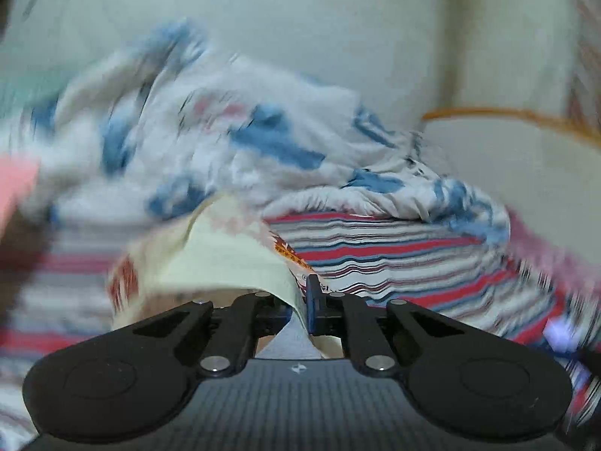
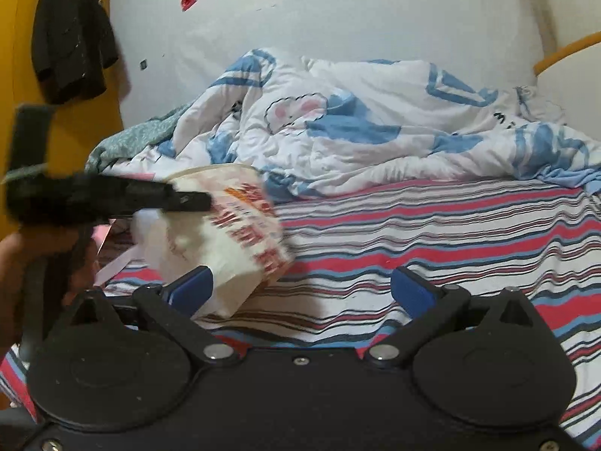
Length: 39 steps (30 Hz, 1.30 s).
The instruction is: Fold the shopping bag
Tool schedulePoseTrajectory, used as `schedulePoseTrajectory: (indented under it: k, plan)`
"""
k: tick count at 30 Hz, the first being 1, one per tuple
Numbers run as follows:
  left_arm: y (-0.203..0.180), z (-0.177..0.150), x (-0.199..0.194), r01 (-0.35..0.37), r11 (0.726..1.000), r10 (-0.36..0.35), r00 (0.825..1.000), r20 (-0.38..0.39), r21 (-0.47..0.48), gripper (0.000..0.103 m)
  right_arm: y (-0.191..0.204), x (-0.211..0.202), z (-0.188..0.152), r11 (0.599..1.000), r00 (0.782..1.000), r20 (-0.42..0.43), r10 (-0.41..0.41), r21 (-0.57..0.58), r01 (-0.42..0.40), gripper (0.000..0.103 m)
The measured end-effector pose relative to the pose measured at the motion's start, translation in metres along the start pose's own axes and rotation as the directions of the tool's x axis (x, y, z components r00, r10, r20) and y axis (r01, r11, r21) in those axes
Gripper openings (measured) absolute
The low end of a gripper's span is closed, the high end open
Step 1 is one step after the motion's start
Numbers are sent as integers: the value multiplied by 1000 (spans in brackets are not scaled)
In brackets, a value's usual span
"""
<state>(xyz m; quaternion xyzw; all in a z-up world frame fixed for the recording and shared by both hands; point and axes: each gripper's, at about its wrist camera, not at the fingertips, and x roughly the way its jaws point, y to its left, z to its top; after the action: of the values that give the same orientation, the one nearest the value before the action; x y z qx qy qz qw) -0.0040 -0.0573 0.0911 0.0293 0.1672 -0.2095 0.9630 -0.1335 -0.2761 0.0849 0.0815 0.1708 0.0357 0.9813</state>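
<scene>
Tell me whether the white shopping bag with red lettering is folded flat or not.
Not folded: the white shopping bag with red lettering hangs puffed and crumpled above the striped bedsheet, lifted by the left gripper, its jaws shut on the bag's edge.

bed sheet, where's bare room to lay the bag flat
The striped sheet is free right of the shopping bag, in front of the rumpled quilt. The left is crowded: the left gripper and the bag.
</scene>
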Motion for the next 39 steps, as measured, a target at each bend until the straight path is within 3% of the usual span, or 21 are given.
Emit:
schedulePoseTrajectory:
  k: [2, 5, 10, 13, 19, 22, 29, 31, 35, 39]
  plan:
    - [-27, -7, -18, 2, 986, -9, 999, 42, 169, 5, -5, -5, 3, 1000, 1000, 16, -14, 10, 14, 102]
    - [-66, -23, -42, 69, 935, -93, 994, 53, 348, 5, -14, -13, 8, 999, 999, 39, -36, 24, 35, 101]
    - [-130, -74, -70, 207, 777, -232, 972, -35, 594, 5, -34, -27, 15, 995, 996, 48, -72, 70, 69, 102]
    - [-149, -99, -75, 258, 723, -255, 962, -100, 641, 5, -48, -27, 13, 990, 998, 13, -68, 129, 65, 102]
    - [-171, -115, -85, 275, 685, -244, 959, -143, 675, 5, -42, -16, 3, 983, 997, -76, 15, 186, -1, 103]
    - [-181, -119, -80, 262, 650, -224, 963, -149, 714, 5, -34, -12, 5, 981, 993, -107, 51, 194, -30, 103]
    - [-197, -126, -62, 257, 572, -184, 966, -184, 779, 5, -36, -35, 11, 955, 990, -61, 125, 279, -104, 103]
    - [-201, -128, -58, 268, 554, -190, 962, -194, 788, 5, -40, -28, 4, 955, 991, -88, 102, 288, -73, 103]
    - [-214, -139, -58, 234, 481, -175, 970, -169, 845, 5, -48, -14, -9, 953, 988, -144, 56, 304, -10, 103]
    - [-204, -143, -68, 218, 491, -165, 974, -155, 843, 5, -57, 0, -22, 947, 980, -201, 12, 316, 53, 102]
